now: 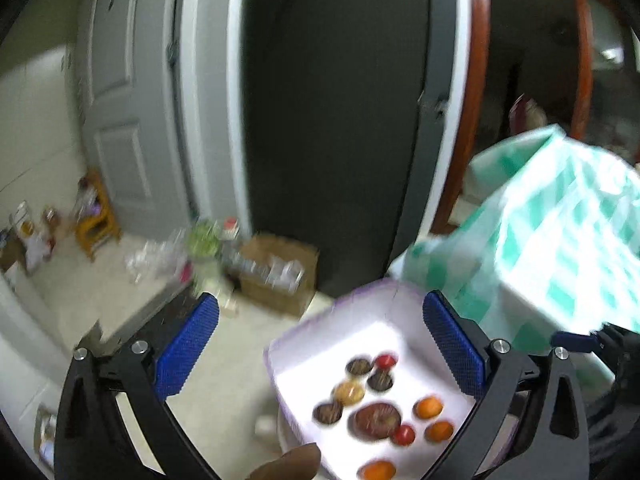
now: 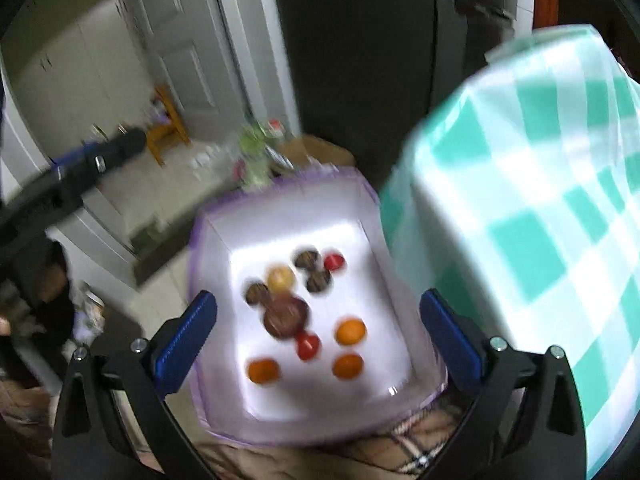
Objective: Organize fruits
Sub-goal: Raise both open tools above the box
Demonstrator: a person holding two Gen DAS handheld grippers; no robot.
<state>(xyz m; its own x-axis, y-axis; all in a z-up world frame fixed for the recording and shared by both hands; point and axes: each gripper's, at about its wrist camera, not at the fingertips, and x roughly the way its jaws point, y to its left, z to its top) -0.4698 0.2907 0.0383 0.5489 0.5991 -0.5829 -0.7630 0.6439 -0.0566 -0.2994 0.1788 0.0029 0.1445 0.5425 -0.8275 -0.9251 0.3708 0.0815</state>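
Hovering over the purple-rimmed tub (image 2: 224,364): left claw (image 1: 320,346) and right claw (image 2: 318,338) both spread wide, holding nothing. Fruits (image 2: 286,314) lie loose on its floor. Risk: blurry view, round fruit could roll off a mistimed pinch.

Grey panelled door (image 1: 120,120), pale floor (image 1: 224,360), dark doorway (image 1: 332,120).
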